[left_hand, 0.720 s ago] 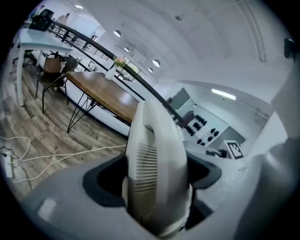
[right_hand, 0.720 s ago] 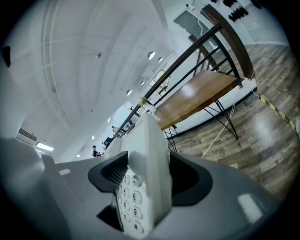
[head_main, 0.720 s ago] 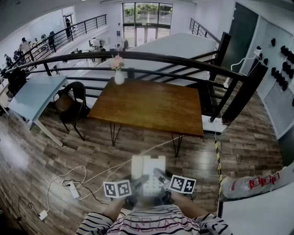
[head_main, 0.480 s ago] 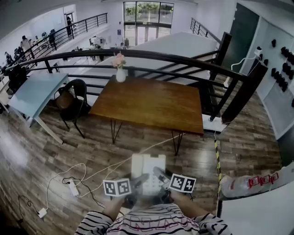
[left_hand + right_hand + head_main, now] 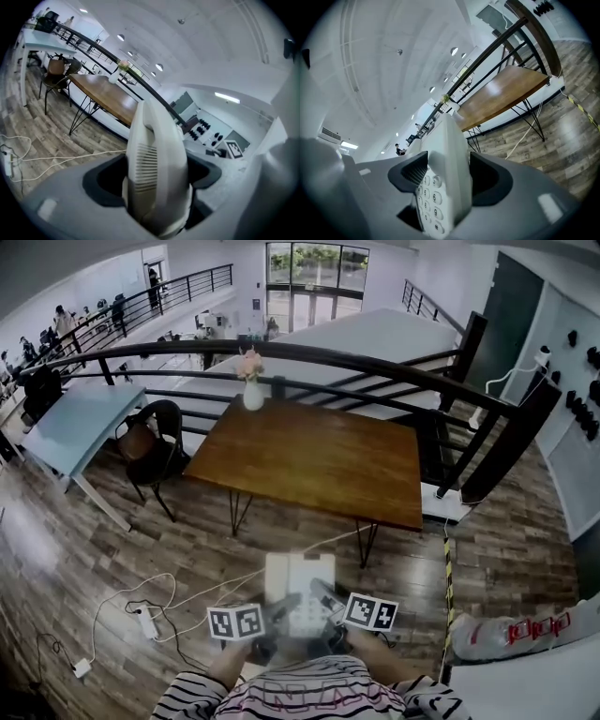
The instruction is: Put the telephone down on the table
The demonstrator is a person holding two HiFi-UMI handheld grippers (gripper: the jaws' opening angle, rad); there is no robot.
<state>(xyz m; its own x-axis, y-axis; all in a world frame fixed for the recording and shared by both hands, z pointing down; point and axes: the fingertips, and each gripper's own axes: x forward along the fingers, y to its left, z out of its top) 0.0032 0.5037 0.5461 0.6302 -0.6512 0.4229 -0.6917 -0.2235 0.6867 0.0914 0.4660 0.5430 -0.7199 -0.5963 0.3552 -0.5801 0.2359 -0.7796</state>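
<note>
Telephone (image 5: 298,579) before table (image 5: 319,465); vase (image 5: 253,393) on table's far edge

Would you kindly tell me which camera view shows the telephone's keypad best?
The right gripper view: the keypad of the telephone is legible there. The head view shows the whole telephone, blurred; the left gripper view shows only its ribbed handset side.
</note>
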